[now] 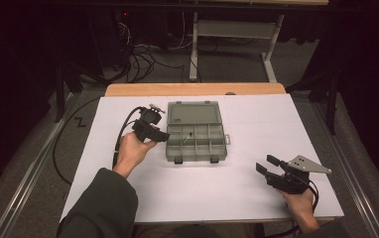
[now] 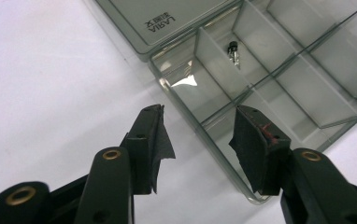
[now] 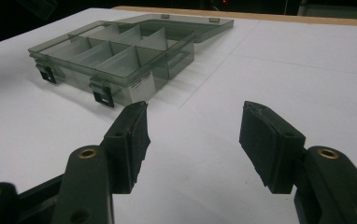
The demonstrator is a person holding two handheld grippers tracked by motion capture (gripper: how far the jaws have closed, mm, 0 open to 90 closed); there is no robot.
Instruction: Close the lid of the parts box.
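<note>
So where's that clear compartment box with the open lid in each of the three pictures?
High view: the compartment box lies at table centre, lid flat behind it, just right of the left gripper.
Left gripper view: upper right, its near corner between the open jaws; a small dark part lies in one compartment.
Right gripper view: upper left, beyond the open jaws, apart from them.
Shared landmark: the box's flat lid, also visible in the other two views.

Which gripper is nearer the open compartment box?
Left. The left gripper sits at the compartment box left edge, fingers open over its corner; the right gripper rests apart, toward the table's near right.
</note>
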